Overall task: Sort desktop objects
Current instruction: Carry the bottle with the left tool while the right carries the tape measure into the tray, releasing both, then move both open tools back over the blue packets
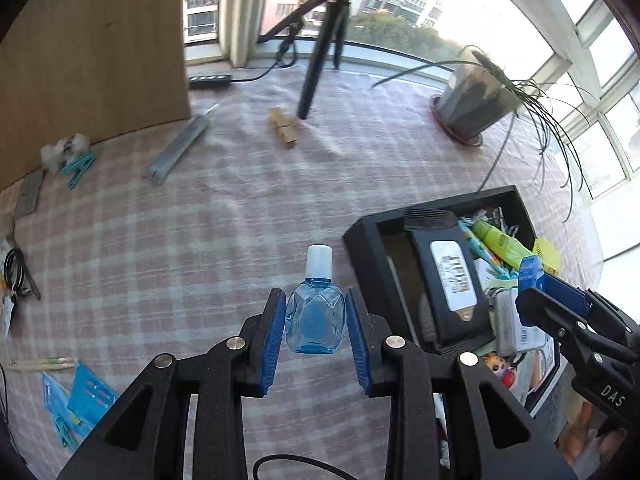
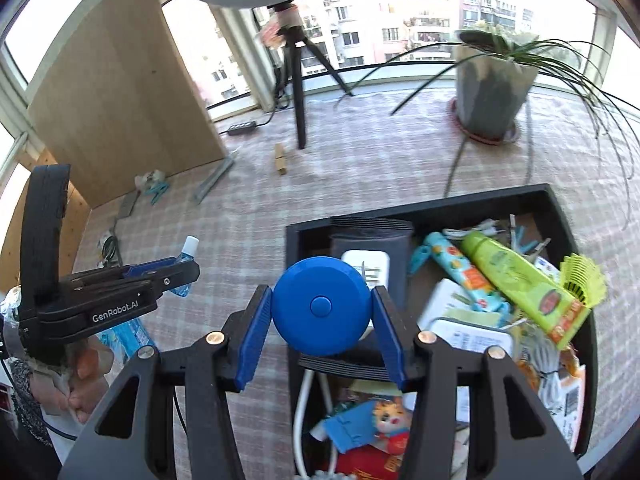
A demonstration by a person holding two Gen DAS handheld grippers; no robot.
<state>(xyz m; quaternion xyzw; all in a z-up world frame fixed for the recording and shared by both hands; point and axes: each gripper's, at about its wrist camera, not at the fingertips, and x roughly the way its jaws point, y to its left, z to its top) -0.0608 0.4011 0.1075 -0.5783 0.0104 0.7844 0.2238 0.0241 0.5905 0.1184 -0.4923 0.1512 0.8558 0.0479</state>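
My left gripper [image 1: 315,316] is shut on a small clear blue bottle [image 1: 315,322] with a white cap, held above the checked tablecloth just left of the black tray [image 1: 362,236]. My right gripper [image 2: 322,316] is shut on a round blue tape-measure case [image 2: 321,306] over the left part of the black tray [image 2: 294,240]. Seen from the right wrist, the left gripper [image 2: 186,270] sits at the left with the bottle [image 2: 188,250] poking out. The left wrist view shows the right gripper [image 1: 534,280] at the right edge, above the tray.
The tray holds a green tube [image 2: 516,276], a black case [image 1: 448,280], cards and cables. On the cloth lie a wooden block [image 1: 284,126], a grey bar [image 1: 178,148], a blue clip [image 1: 78,168] and blue packets [image 1: 76,400]. A tripod [image 1: 320,56], potted plant [image 1: 472,100] and wooden board [image 1: 92,60] stand behind.
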